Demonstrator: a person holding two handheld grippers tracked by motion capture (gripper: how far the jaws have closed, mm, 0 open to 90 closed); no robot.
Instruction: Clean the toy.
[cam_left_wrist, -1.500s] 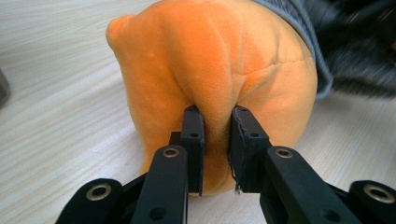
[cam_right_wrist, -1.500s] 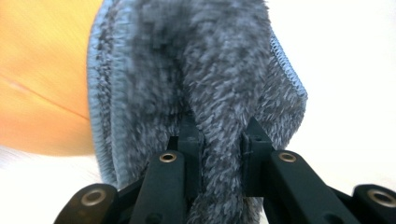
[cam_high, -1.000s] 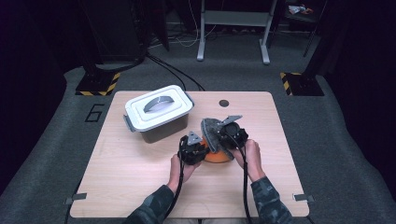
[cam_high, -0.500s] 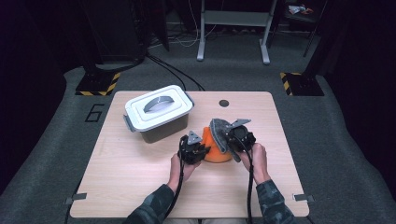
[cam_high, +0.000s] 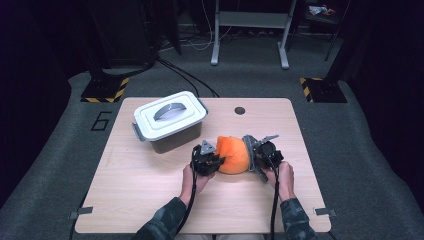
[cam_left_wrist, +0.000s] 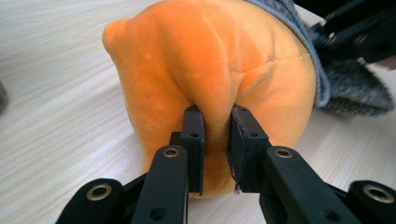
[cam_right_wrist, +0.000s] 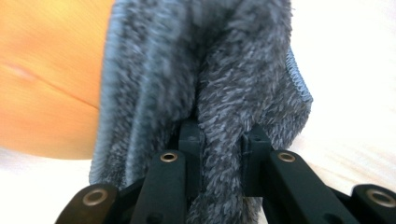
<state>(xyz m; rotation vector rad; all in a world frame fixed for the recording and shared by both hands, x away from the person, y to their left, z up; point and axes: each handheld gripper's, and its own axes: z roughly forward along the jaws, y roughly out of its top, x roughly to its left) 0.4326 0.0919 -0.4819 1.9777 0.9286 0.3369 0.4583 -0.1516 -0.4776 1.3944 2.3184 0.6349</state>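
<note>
left jaws: the left gripper is pinched on a fold of the orange plush toy; the plush bulges on both sides of the narrow gap, so the pads bite into stuffing and not just skin.
right jaws: the right gripper is clamped on a ridge of the grey fuzzy cloth, with pile standing up between and around the pads.
why held so: the two grips sit on opposite sides of one soft bundle, which looks like a hold for peeling the grey cloth off the orange body, or for carrying both as one; I judge the first more likely, since each gripper has taken a different material.
table: the wooden table carries the toy, which rests on it between the two grippers, near the middle and toward the person's side.
lidded box: the grey container stands beyond the left jaws and off to their outer side, near but apart from the toy; its lid is on.
open room: bare wood lies behind both jaws toward the person and outward of the right jaws up to the table edge, so pulling apart sideways is free on the right, tighter on the left.
small hole: a dark round grommet sits beyond the toy, well clear.
</note>
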